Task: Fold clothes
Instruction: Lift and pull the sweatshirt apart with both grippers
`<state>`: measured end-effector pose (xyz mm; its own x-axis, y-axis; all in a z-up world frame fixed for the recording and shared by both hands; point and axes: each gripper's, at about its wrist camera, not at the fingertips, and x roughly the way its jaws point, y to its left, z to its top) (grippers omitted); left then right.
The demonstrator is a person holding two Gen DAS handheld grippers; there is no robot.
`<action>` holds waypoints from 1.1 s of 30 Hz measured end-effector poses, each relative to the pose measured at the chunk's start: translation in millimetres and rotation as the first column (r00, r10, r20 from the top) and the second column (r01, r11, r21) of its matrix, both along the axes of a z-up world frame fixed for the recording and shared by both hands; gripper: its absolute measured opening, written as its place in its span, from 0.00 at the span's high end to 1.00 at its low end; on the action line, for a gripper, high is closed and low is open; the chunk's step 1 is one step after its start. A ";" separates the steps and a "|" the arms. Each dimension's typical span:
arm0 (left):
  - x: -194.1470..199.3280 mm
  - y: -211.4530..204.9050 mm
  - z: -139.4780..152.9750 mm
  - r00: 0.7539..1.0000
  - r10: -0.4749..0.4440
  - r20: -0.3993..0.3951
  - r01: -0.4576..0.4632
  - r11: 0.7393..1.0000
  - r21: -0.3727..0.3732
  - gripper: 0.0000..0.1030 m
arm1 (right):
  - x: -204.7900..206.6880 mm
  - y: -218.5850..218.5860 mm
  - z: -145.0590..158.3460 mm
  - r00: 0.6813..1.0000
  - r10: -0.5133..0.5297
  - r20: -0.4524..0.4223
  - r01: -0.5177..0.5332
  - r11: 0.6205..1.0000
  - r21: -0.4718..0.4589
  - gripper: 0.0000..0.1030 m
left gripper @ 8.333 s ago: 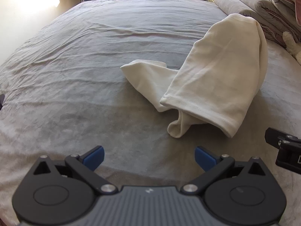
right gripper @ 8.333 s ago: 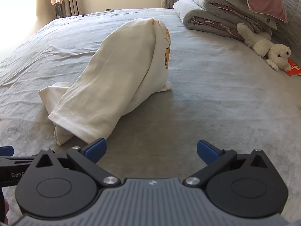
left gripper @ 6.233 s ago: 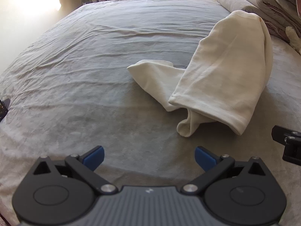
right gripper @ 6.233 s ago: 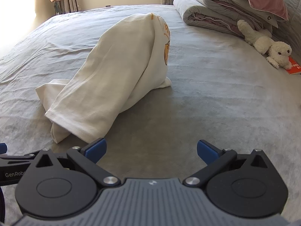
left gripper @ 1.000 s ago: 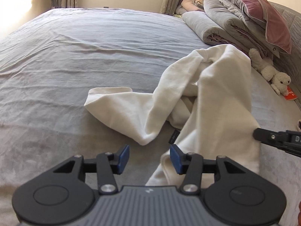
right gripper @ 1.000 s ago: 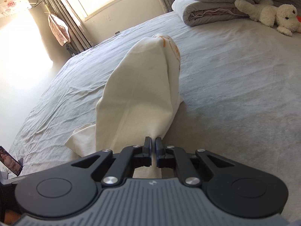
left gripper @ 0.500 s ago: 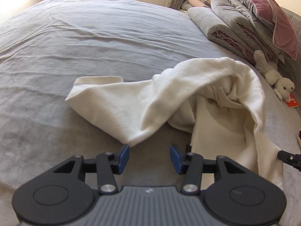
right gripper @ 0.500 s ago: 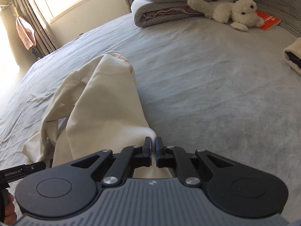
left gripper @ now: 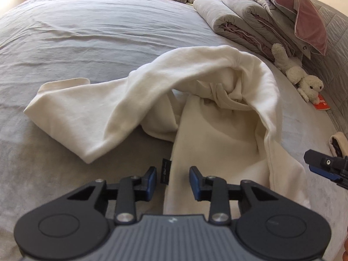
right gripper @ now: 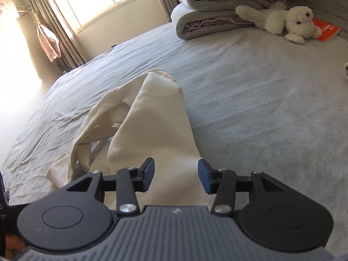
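Note:
A cream sweatshirt [left gripper: 217, 134] lies crumpled on the grey bed [left gripper: 87, 32], one sleeve stretched out to the left. Its lower edge with a black label [left gripper: 165, 170] sits between the blue pads of my left gripper [left gripper: 173, 181], whose jaws are closing; the pads do not press on the cloth. In the right wrist view the sweatshirt [right gripper: 152, 130] runs away from my right gripper [right gripper: 176, 176]. Its jaws are opening, with the hem lying loose under and between them. The right gripper's tip [left gripper: 326, 167] shows at the right edge of the left wrist view.
Folded grey quilts [right gripper: 217, 6] and a pink pillow [left gripper: 304, 10] are stacked at the bed's far right. A white plush toy [right gripper: 282, 19] and an orange book [right gripper: 326, 30] lie beside them. A small cream item [left gripper: 338, 141] sits at the right edge. Curtains and a window stand behind.
My right gripper has opened and let go of the hem, and the sweatshirt has sunk flatter. My left gripper moved forward and down to the labelled edge, and its jaws have narrowed.

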<state>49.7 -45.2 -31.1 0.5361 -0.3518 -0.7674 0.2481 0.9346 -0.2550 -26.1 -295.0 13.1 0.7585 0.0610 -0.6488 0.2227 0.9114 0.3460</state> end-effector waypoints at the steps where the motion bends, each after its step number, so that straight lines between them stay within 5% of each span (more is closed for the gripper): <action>1: -1.8 -2.2 -0.7 1.000 -0.005 0.007 0.005 1.000 0.020 0.72 | 1.2 4.1 0.2 1.000 0.011 0.001 -0.011 1.000 -0.002 0.53; 11: -9.2 -8.5 1.6 1.000 -0.025 0.014 0.023 0.996 0.083 0.87 | 14.5 25.1 -4.1 0.999 0.050 -0.018 -0.050 0.999 -0.014 0.52; 33: -18.4 -4.8 11.7 0.998 -0.028 0.047 0.023 0.995 0.092 0.96 | 30.9 64.6 -13.5 0.996 0.075 -0.045 -0.079 0.993 -0.086 0.49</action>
